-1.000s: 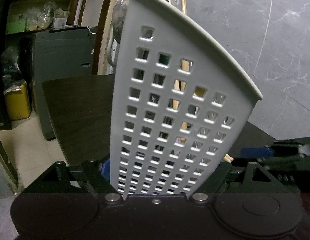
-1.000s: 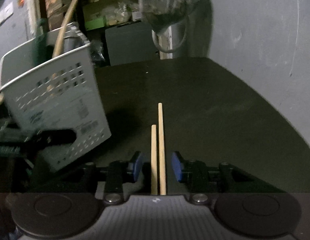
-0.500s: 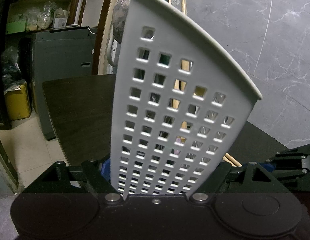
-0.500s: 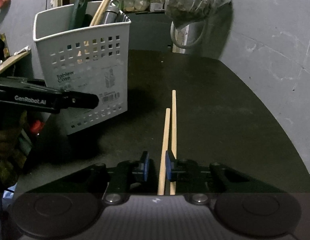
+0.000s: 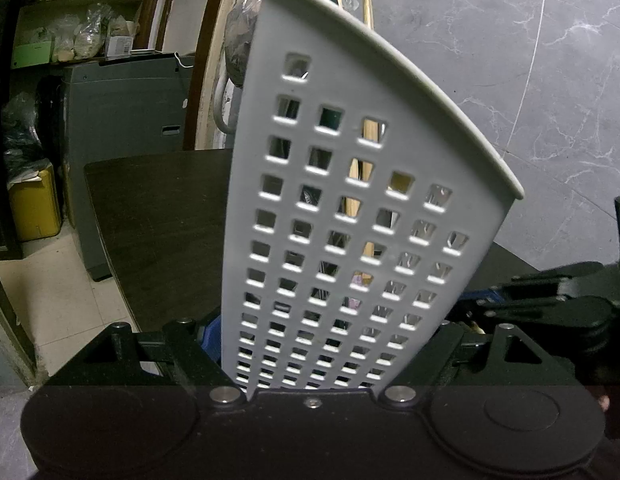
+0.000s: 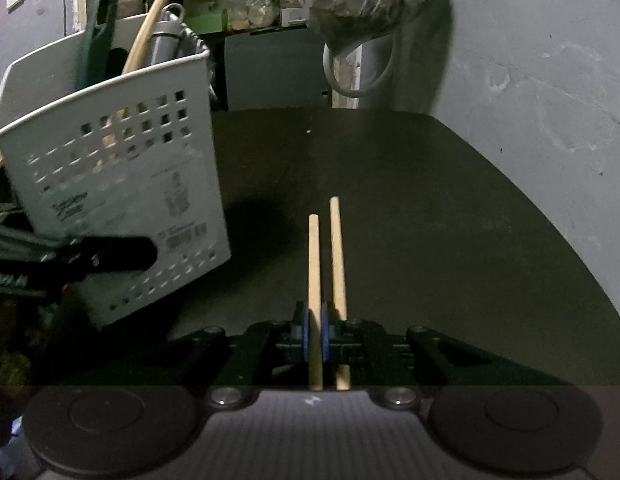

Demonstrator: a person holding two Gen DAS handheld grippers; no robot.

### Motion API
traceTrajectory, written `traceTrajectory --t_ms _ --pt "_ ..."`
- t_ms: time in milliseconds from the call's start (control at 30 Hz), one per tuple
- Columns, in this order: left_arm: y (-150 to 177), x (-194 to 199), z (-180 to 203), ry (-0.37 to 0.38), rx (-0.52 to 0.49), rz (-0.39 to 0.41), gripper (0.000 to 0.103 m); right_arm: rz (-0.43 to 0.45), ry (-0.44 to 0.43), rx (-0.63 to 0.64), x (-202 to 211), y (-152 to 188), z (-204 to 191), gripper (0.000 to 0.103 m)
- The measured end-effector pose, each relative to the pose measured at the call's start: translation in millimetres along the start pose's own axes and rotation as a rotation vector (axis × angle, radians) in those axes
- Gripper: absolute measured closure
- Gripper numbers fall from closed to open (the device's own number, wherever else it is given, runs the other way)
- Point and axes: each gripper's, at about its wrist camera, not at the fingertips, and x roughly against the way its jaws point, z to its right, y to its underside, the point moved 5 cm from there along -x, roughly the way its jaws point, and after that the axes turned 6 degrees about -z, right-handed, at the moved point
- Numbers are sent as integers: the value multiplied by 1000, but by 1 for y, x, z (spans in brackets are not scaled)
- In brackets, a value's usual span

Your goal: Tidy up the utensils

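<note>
The right gripper (image 6: 314,334) has just been closing its jaws, and they are now clenched on the left one of two pale wooden chopsticks (image 6: 313,264) that point toward twelve o'clock over the dark counter (image 6: 429,220); the second chopstick (image 6: 337,256) runs just outside the right jaw, apparently ungripped. At ten o'clock, the perforated white plastic utensil basket (image 6: 122,184) stands tilted, the left gripper (image 5: 310,344) grasping its base between its jaws. Judging from this, one chopstick is ready to lift toward the basket; the other may need a second pick.
</note>
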Motion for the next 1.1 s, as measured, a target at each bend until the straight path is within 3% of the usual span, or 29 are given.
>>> traceTrajectory --t_ms 367,400,533,633,767,1100 --pt "0 0 0 0 -1 0 20 16 22 -2 -14 -13 7 95" --pt "0 0 0 -1 -1 0 20 24 18 -3 -13 -14 7 89" --pt "0 0 0 0 0 0 20 55 30 22 -6 -18 7 50" --pt "0 0 0 0 -1 0 20 40 36 50 -8 -22 6 44" --pt "0 0 0 1 -1 0 20 4 32 64 -18 -26 7 43" --pt "0 0 0 -1 -3 0 20 -26 -2 -31 -49 -42 20 36"
